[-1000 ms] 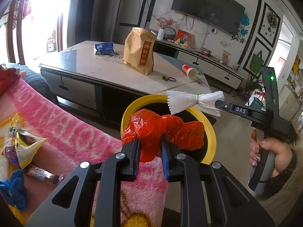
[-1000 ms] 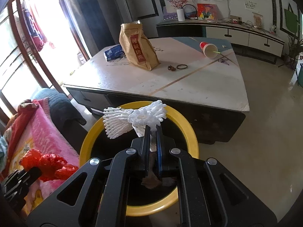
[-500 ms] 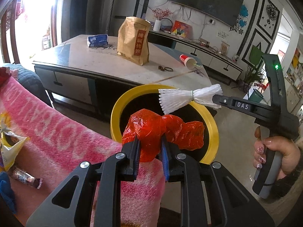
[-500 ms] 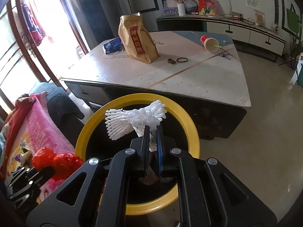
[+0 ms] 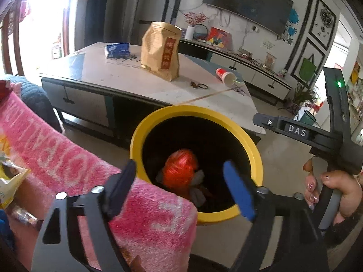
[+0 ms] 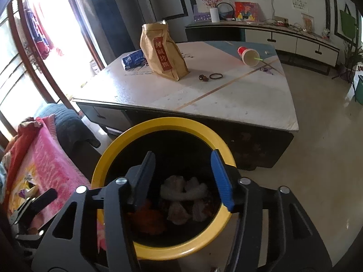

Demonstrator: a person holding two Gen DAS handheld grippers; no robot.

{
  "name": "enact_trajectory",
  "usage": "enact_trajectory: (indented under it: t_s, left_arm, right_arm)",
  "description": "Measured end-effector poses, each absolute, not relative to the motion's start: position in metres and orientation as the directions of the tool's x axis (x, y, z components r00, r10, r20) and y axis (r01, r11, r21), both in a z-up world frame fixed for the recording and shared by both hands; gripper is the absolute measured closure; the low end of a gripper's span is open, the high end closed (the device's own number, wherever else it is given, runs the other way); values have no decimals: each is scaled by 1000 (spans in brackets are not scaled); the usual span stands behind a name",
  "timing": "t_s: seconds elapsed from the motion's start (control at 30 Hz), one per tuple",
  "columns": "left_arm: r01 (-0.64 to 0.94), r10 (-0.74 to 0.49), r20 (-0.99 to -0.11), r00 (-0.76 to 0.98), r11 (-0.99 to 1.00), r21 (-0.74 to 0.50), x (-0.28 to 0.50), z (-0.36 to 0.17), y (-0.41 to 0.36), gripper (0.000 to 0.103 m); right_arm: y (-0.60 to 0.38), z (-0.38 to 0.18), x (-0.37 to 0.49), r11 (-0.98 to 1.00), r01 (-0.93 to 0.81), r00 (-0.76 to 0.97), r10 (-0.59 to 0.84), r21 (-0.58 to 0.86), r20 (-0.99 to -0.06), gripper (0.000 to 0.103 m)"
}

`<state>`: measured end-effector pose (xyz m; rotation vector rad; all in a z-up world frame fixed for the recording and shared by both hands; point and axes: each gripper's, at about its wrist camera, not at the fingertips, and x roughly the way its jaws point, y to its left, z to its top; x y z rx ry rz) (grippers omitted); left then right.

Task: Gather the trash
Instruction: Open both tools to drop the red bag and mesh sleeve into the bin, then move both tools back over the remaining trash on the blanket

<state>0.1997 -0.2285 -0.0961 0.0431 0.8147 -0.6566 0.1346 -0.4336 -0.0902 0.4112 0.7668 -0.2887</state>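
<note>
1. The drop step looks done — the red plastic wad [image 5: 181, 170] and white foam net [image 6: 183, 189] lie inside the yellow-rimmed bin [image 5: 249, 140] at frame centre.
2. Next likely calls for fetching the wrappers [image 5: 11, 181] at the left edge.
3. Left gripper [image 5: 181, 181] and right gripper [image 6: 183, 176] hang over the bin — jaws spread wide, holding nothing.

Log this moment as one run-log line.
left gripper: open, empty | right gripper: open, empty | red bag: in bin | white foam net: in bin | both grippers over bin
</note>
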Motion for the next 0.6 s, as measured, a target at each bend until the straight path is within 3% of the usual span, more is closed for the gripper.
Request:
enact_trajectory:
  t_s: [0.07,0.23,0.6]
  left_arm:
    - [542,-521,-678,519,813,-210,198,-92,-221,8]
    - [505,-495,-664,560,840,-200,195,-82,-202,7]
    - [433,-444,-629,638,882,-184,183,-64,-162,7]
  right_arm:
    - [-431,-87,135,885,392,693,-106,250,-713,46]
    - [-419,-80,133,897,372,713,-110,240,-692,30]
    - [-394,-66,132,921,302,745,-67,246,-663,27]
